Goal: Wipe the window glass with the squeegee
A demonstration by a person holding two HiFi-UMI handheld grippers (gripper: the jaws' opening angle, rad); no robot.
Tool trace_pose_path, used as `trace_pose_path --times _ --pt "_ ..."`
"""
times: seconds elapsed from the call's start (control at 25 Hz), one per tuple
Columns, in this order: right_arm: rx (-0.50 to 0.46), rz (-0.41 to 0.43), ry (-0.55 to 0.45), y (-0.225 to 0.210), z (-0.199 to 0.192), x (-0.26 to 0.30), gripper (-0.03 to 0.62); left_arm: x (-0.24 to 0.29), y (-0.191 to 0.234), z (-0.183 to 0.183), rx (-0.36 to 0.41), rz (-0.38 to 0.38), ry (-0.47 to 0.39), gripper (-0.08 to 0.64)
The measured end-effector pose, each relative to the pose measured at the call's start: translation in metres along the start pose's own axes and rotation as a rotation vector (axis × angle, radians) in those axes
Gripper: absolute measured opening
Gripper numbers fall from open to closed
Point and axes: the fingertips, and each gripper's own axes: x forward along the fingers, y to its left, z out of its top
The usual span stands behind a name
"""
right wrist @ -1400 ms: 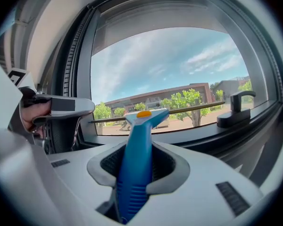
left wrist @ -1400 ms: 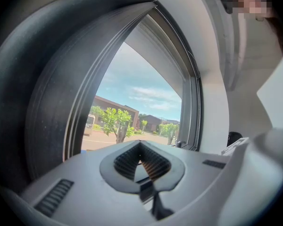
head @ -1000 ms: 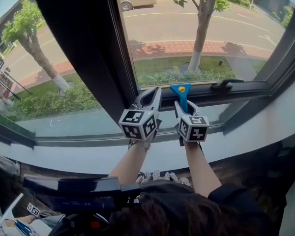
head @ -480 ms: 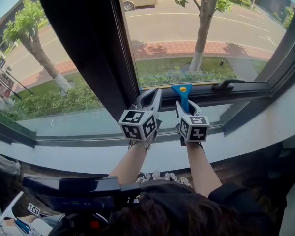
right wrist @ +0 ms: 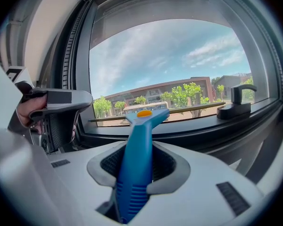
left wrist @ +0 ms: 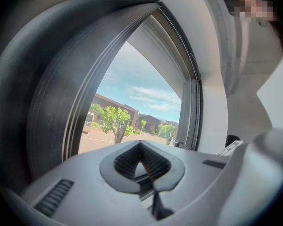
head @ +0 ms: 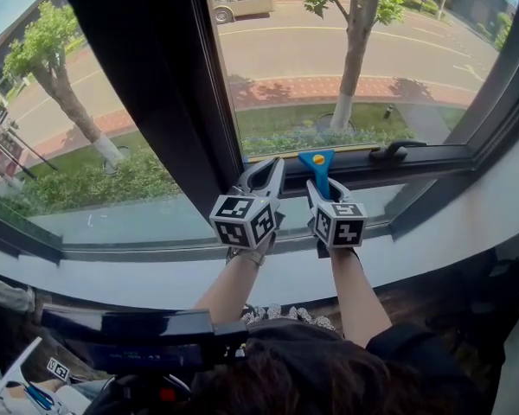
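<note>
A blue squeegee [head: 317, 163] with an orange spot stands upright against the bottom edge of the window glass [head: 372, 67]. My right gripper [head: 320, 188] is shut on its handle. In the right gripper view the blue handle [right wrist: 136, 164] rises between the jaws, and the head [right wrist: 147, 117] reaches the lower frame. My left gripper [head: 261, 176] is close beside it on the left, by the foot of the black pillar [head: 147, 85]. It is shut with nothing in it, as the left gripper view [left wrist: 140, 147] shows. That gripper also appears in the right gripper view [right wrist: 56, 102].
A black window handle [head: 396, 151] sits on the lower frame to the right of the squeegee, also in the right gripper view [right wrist: 238, 105]. A pale sill [head: 450, 223] runs below the frame. Outside are trees, a road and a bus.
</note>
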Motion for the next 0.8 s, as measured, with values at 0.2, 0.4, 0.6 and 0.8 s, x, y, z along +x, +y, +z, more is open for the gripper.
trace_pose_path --times 0.2,0.4,0.6,0.8 --pt "-0.003 -0.011 -0.004 -0.0012 -0.0010 -0.0005 0.126 -0.0012 0.0018 0.0009 -0.005 0.004 -0.005 -0.003" --pt "-0.009 -0.015 -0.010 -0.0018 0.0013 -0.0001 0.126 0.0010 0.0006 0.0018 -0.008 0.002 -0.007 -0.005" --pt "-0.015 -0.018 -0.014 -0.0013 0.0015 -0.0009 0.126 0.0026 -0.0036 0.0006 -0.010 -0.006 -0.001 -0.005" --pt "-0.014 -0.032 -0.022 -0.0049 0.0064 -0.0036 0.126 0.0070 -0.0080 0.0019 -0.007 -0.023 0.006 -0.005"
